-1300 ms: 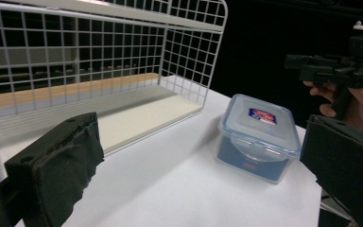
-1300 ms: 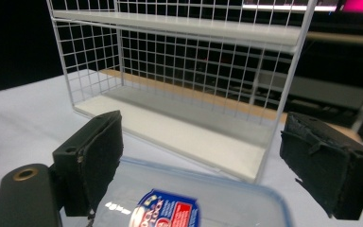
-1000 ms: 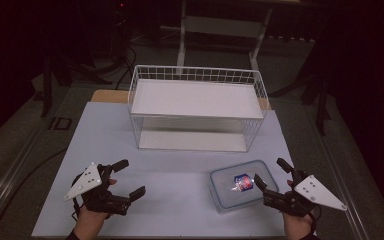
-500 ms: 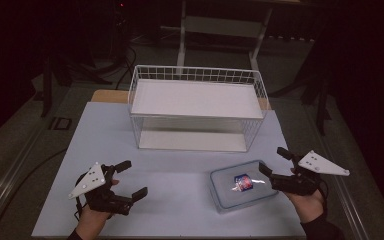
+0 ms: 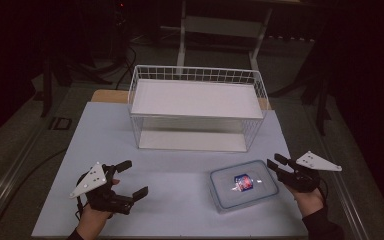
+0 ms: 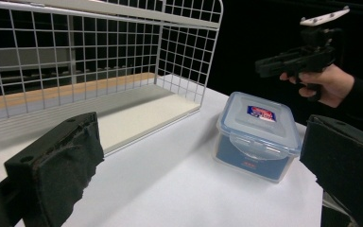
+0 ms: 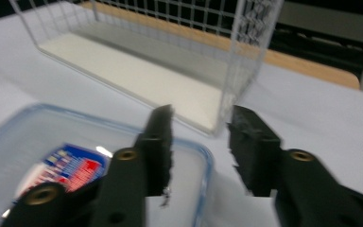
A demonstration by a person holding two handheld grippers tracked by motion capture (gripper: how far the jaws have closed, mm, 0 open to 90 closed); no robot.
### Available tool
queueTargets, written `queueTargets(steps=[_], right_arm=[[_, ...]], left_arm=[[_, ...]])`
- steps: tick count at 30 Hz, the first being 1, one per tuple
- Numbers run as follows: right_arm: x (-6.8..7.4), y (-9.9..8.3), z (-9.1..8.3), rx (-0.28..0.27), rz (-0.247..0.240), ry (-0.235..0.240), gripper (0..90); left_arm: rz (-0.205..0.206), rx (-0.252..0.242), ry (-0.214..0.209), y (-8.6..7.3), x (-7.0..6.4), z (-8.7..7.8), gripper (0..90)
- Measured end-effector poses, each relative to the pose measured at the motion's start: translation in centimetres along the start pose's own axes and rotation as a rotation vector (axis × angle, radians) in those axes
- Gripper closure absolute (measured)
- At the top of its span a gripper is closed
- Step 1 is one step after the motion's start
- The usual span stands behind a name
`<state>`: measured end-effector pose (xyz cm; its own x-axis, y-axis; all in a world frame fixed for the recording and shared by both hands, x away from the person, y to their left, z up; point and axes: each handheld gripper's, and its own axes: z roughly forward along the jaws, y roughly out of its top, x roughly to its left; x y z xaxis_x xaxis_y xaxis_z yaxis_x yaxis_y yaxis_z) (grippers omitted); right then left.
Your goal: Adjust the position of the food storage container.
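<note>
Your right tool (image 5: 276,164) hovers unclenched beside the lidded container (image 5: 243,184) near the bench's (image 5: 180,170) front right corner. Your left tool (image 5: 130,179), jaws wide apart, rests near the front left corner.

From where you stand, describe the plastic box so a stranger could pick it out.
Start at the white wire rack at the back of the table. In front of its right end, by the right gripper, sits the box: clear, with a blue-rimmed clip lid and a red-and-blue label.

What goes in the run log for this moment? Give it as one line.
right gripper: open, above container's right edge, not gripping | left gripper: open, apart from container | container: lid on, on table, in front of wire basket
</note>
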<state>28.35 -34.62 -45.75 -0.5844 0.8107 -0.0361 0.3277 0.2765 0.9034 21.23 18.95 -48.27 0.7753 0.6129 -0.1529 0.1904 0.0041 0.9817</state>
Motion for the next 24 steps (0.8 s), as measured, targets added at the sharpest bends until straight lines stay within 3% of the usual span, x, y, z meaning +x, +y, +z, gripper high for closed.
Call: queueTargets(steps=[1, 4, 6, 8, 15, 21, 24], right_arm=[[-0.4, -0.5, 0.2, 0.022, 0.004, -0.009, 68.6], [-0.6, -0.8, 0.4, 0.034, 0.007, -0.021, 72.8], [-1.3, -1.7, 0.7, 0.058, 0.021, -0.036, 85.1], [-1.7, -2.6, 1.0, 0.088, 0.027, -0.03, 89.8], [-1.5, -4.2, 1.5, 0.151, 0.044, -0.011, 90.0], [-1.2, -4.5, 1.3, 0.153, 0.078, -0.019, 90.0], [-0.5, -4.4, 1.5, 0.161, 0.076, 0.003, 90.0]], left_arm=[[0.001, 0.002, -0.001, 0.0, 0.0, 0.0, 0.0], [0.003, 0.01, -0.007, -0.1, 0.0, 0.1, 0.0], [0.004, 0.015, -0.012, -0.1, -0.1, 0.2, 0.0], [0.005, 0.018, -0.016, -0.2, -0.1, 0.3, 0.0], [0.01, 0.024, -0.025, -0.3, -0.2, 0.4, 0.0], [0.01, 0.03, -0.026, -0.3, -0.1, 0.5, 0.0], [0.012, 0.032, -0.027, -0.3, -0.2, 0.6, 0.0]])
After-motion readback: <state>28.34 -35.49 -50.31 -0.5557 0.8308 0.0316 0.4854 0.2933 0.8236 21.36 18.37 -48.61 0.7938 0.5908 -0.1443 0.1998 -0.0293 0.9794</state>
